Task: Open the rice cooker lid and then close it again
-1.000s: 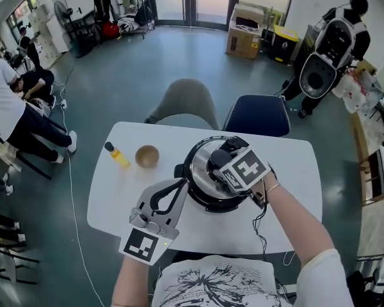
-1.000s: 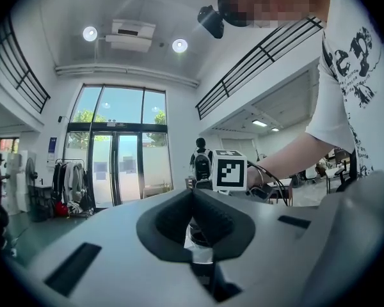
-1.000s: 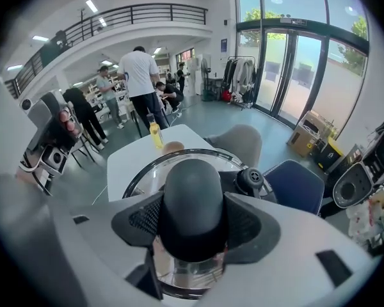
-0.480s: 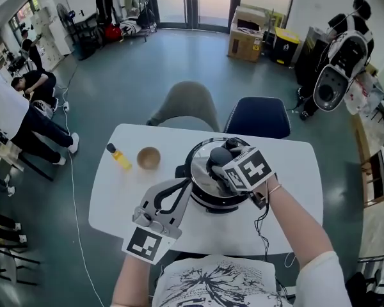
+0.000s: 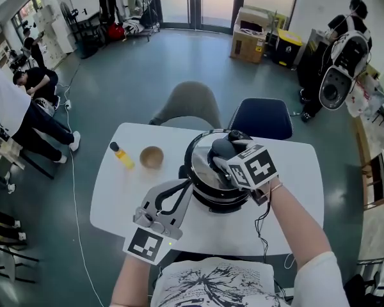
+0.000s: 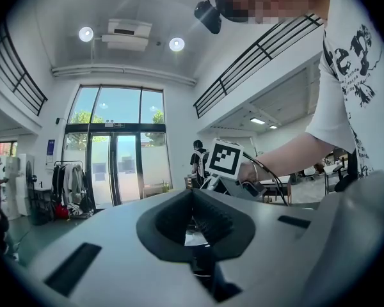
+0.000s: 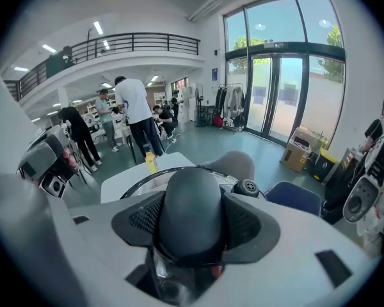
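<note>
The rice cooker (image 5: 212, 203) stands in the middle of the white table (image 5: 115, 197). Its steel-and-glass lid (image 5: 201, 165) is tilted and held a little above the pot. My right gripper (image 5: 225, 155) is shut on the lid's black knob (image 5: 219, 149). In the right gripper view the knob (image 7: 192, 213) fills the space between the pads, with the lid's rim (image 7: 141, 184) beyond it. My left gripper (image 5: 187, 184) lies level at the cooker's left side, below its black side handle (image 5: 182, 170). Its fingertips meet in the left gripper view (image 6: 193, 200); whether they pinch anything is hidden.
A small yellow bottle (image 5: 120, 155) and a wooden bowl (image 5: 152, 157) stand on the table's left part. A grey chair (image 5: 191, 104) and a blue chair (image 5: 261, 117) are behind the table. The cooker's black cable (image 5: 262, 213) runs off the near right edge.
My right gripper has risen a little with the lid, which now tilts more and stands higher over the pot. My left gripper has stayed where it was.
</note>
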`<state>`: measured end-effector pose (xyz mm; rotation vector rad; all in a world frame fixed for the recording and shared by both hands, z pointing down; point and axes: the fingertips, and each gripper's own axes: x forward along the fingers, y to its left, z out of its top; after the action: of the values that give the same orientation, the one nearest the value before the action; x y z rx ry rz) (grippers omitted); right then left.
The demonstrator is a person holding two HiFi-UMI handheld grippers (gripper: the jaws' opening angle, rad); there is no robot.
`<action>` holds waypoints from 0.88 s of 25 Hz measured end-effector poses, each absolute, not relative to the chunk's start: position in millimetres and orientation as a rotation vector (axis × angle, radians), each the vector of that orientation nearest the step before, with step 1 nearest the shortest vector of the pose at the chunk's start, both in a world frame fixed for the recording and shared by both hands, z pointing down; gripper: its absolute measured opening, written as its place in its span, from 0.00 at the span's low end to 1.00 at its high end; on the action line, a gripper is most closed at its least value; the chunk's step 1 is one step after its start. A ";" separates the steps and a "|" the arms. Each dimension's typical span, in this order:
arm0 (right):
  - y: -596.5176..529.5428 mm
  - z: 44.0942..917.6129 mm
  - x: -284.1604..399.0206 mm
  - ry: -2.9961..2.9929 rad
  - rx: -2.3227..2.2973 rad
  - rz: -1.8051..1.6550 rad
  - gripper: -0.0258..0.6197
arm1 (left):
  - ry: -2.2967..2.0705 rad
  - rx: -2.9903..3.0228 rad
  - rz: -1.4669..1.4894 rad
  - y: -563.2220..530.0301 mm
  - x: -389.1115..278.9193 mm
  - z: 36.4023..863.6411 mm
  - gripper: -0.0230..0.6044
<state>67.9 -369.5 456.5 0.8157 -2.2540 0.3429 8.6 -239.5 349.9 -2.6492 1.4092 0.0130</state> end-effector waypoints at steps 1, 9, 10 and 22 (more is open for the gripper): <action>-371.7 450.3 64.9 -2.259 0.820 0.324 0.50 | 1.404 -2.649 0.011 -240.8 6.5 349.5 0.06; -358.8 426.2 84.2 -2.265 0.832 0.315 0.50 | 1.385 -2.636 0.027 -244.9 6.6 334.7 0.06; -355.0 425.3 93.5 -2.261 0.843 0.317 0.50 | 1.377 -2.638 0.029 -242.6 12.2 333.2 0.06; -289.3 445.1 240.2 -2.190 0.971 0.373 0.50 | 1.259 -2.673 0.046 -192.3 125.7 350.4 0.06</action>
<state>240.2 -289.3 445.1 0.9714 -2.1900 0.3731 125.7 -192.3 350.4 -2.6725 1.2595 0.0463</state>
